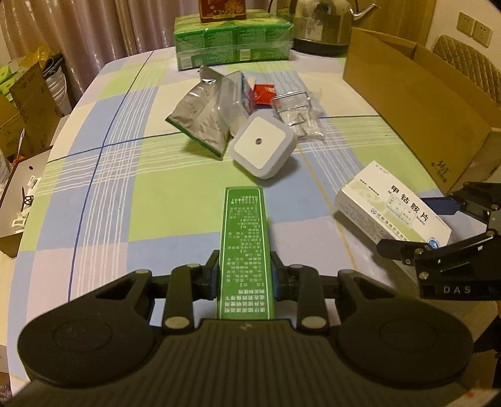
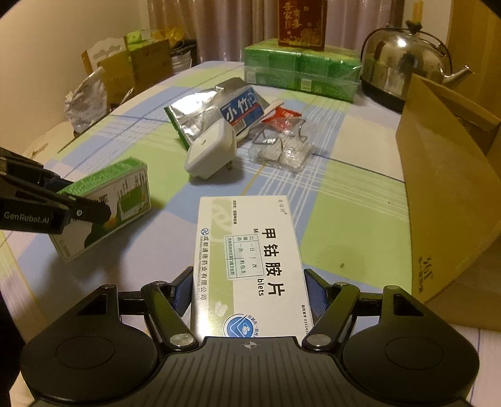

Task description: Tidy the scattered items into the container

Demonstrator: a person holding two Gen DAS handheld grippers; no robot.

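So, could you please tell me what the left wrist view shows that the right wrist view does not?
Only the left wrist view shows the narrow printed side of the green box clamped in the left tongs, and wall sockets at top right. Only the right wrist view shows the blue label on the foil pouch, the night light's plug prongs, and a crumpled white bag beyond the table's left edge. Both show the white medicine box in the right tongs, the cardboard carton, kettle and checked tablecloth.

Checked tablecloth table (image 1: 103,194) w/ foil pouch (image 1: 197,120), night-light (image 1: 261,145), cardboard box (image 1: 416,103), kettle (image 2: 404,59).
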